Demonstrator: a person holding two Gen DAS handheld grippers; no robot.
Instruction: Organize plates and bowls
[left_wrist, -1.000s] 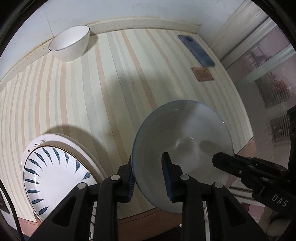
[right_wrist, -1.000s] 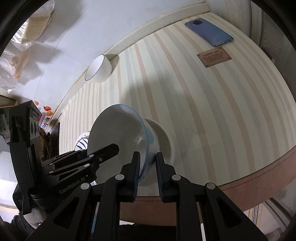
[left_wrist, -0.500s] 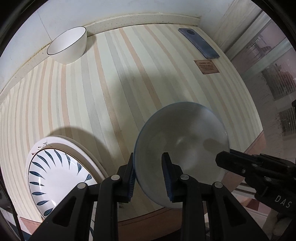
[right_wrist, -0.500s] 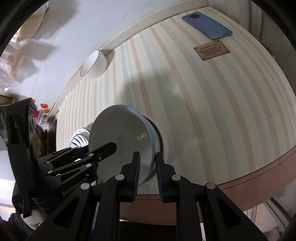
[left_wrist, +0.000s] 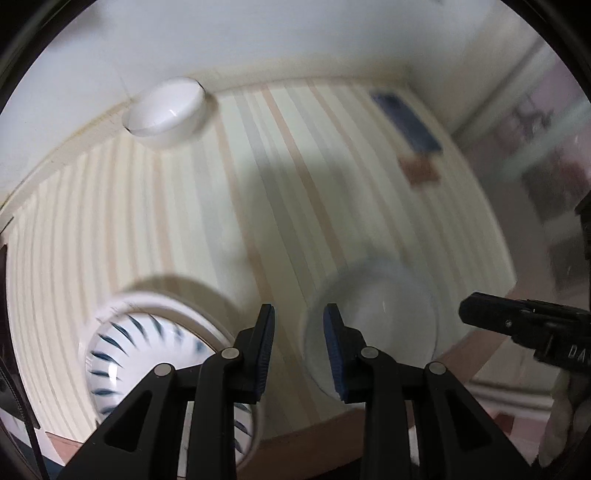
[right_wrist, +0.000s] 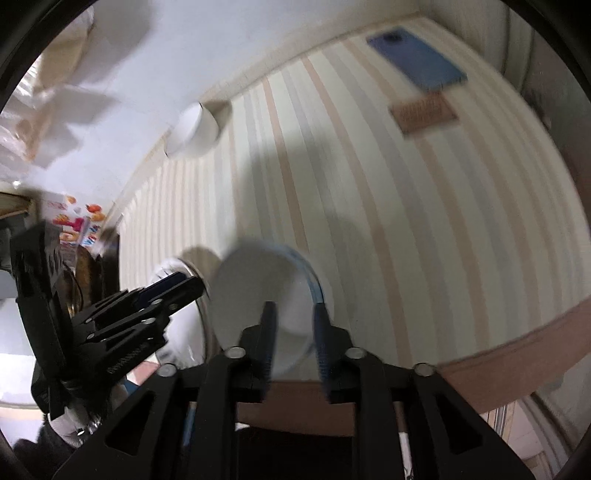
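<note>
Two bowls (left_wrist: 369, 325) (left_wrist: 166, 110), one plate (left_wrist: 147, 350); both tools (left_wrist: 298, 347) (right_wrist: 293, 339) apart, empty.

Left tool (left_wrist: 298, 347) open — bowl (left_wrist: 376, 325) (blurred) beside.

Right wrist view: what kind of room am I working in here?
Probably a home dining or kitchen corner. A table with a striped cloth stands against a white wall, carrying a white bowl, a glass bowl and someone's blue phone.
</note>
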